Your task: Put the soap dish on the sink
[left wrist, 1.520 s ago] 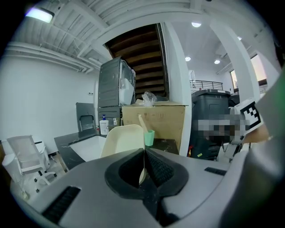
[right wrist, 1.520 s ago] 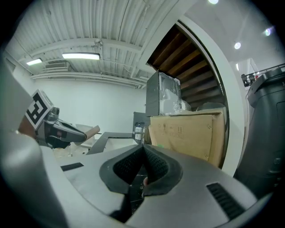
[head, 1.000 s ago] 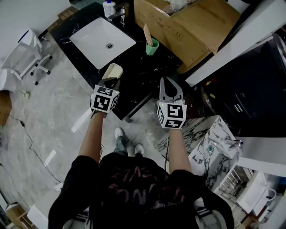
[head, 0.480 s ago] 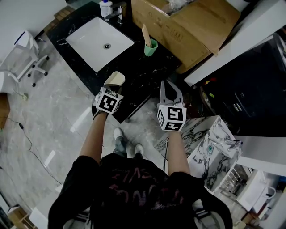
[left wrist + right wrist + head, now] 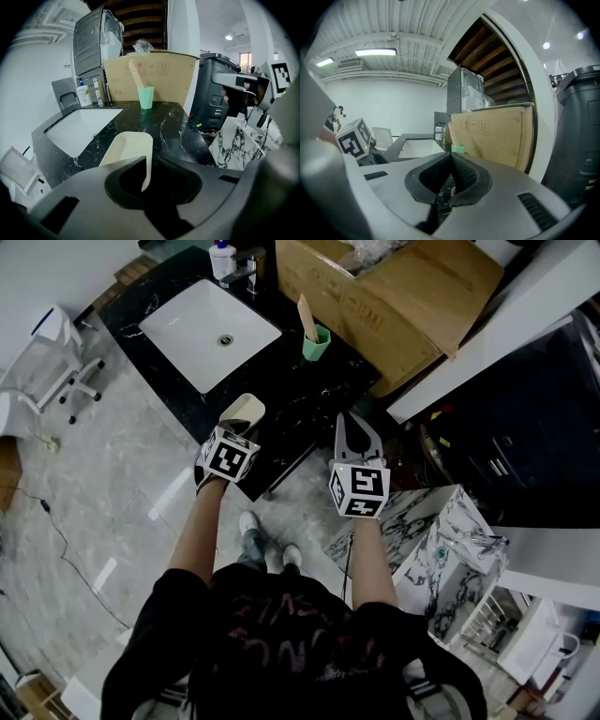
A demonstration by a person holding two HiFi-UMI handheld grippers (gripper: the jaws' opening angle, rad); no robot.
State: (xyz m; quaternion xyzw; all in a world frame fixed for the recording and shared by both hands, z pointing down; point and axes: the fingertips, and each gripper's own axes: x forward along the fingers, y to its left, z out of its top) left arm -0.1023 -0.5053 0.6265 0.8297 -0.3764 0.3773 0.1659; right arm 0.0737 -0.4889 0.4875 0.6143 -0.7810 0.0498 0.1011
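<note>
The white sink (image 5: 208,326) lies upper left in the head view, well apart from the soap dish (image 5: 242,411). The left gripper (image 5: 236,424) is clamped on the dish's side wall over the bench (image 5: 300,395) edge, slightly lower in the frame than a second ago. The dish's near end is hidden. The right gripper (image 5: 351,420) has its jaws together, empty.

The left gripper (image 5: 241,427) drew slightly back from the sink (image 5: 192,334) and to the right along the counter's (image 5: 300,390) near edge. Its cube twisted clockwise, and the dish (image 5: 246,409) clamped in it tipped, so it looked shorter from above. The head view slid, and the sink sat higher.
</note>
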